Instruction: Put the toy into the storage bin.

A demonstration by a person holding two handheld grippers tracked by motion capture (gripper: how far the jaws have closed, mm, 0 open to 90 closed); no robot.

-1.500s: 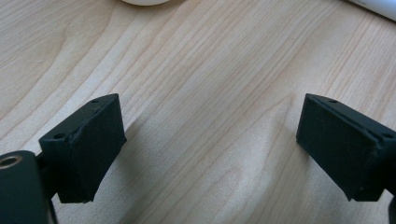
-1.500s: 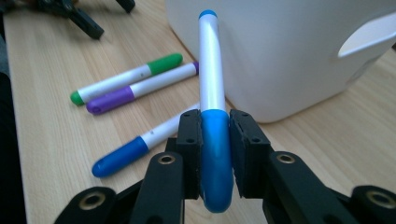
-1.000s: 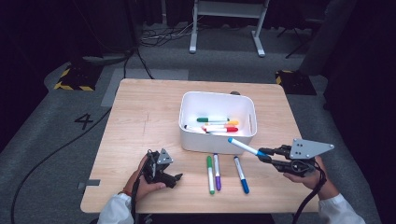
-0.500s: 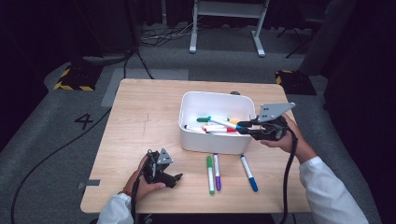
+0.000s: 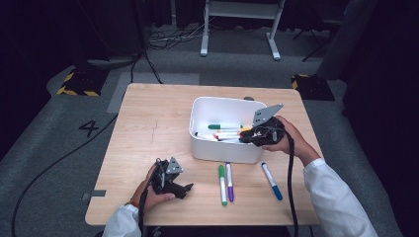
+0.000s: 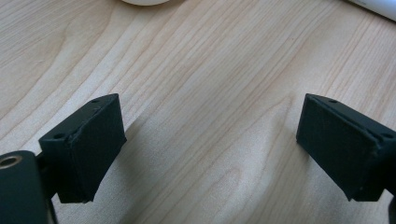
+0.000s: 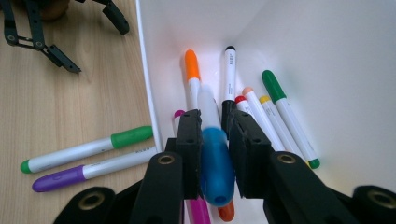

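Note:
A white bin (image 5: 225,148) stands at the table's middle right with several markers lying in it: orange (image 7: 191,70), black (image 7: 229,70) and green (image 7: 285,112) among them. My right gripper (image 5: 247,133) (image 7: 212,116) reaches over the bin's right rim, shut on a blue-capped marker (image 7: 215,163) that points down into the bin. Its jaws have just been opening slightly, with the marker still between the pads. My left gripper (image 5: 185,190) (image 6: 210,140) rests open on the wood at the front left, nothing between its jaws.
On the table in front of the bin lie a green marker (image 5: 222,183), a purple marker (image 5: 229,180) and a blue one (image 5: 272,180). Bare wood runs to the left of the bin. The table's front edge is near my left hand.
My right gripper has carried the blue-capped marker from the front right of the table leftward over the bin's rim. The left gripper has stayed put.

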